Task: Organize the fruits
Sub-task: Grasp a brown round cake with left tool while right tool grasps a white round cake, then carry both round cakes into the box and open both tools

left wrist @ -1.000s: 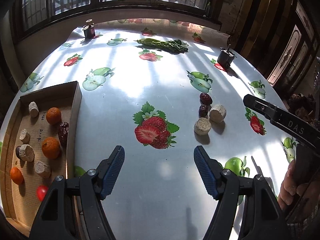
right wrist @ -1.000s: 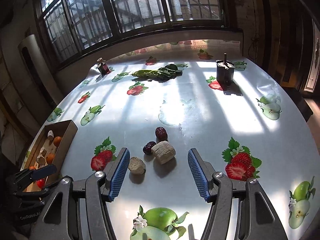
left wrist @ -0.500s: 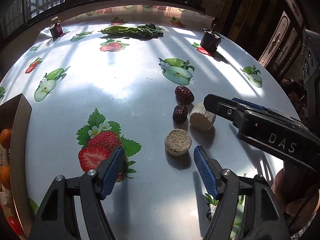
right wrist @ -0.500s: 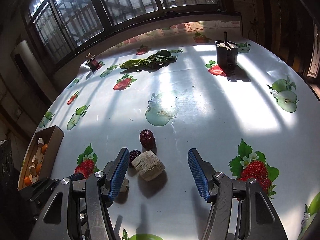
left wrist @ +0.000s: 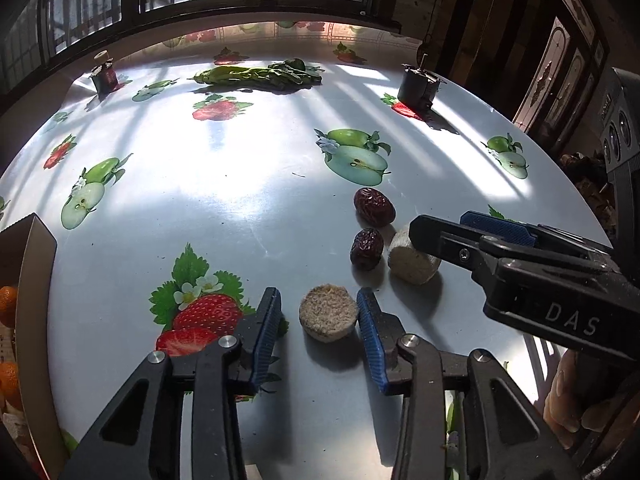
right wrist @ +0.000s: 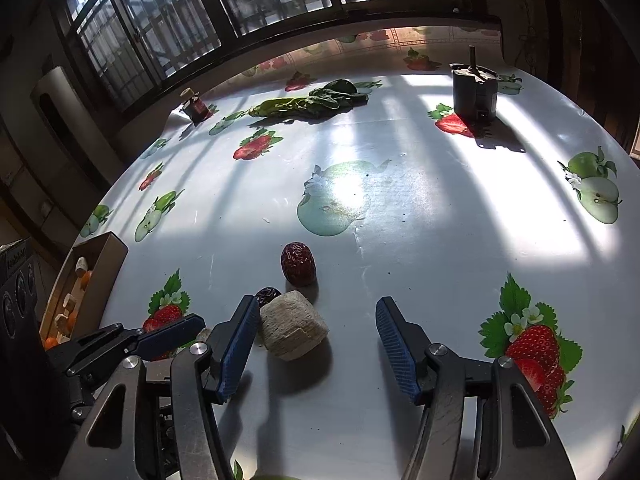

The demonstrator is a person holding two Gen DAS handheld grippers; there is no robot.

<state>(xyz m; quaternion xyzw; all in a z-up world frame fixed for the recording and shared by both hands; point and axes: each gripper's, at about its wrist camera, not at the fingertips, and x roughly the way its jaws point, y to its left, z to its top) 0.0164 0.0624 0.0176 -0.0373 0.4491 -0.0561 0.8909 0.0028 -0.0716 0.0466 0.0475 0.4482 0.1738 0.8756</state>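
Note:
On the fruit-print tablecloth lie two dark red dates and two pale fibrous chunks. My left gripper is open with its blue pads on either side of the round flat chunk; the right pad is close to it, the left one apart. My right gripper is open around the larger chunk, which lies beside its left pad. The larger chunk also shows in the left wrist view, and the dates in the right wrist view.
A cardboard box holding oranges and pale chunks stands at the table's left edge. Leafy greens, a small jar and a dark metal cup stand at the far side. The table edge is close on the right.
Both grippers have moved forward and down onto the chunks. The left gripper's jaws have narrowed around the round flat chunk. The right gripper now brackets the larger chunk.

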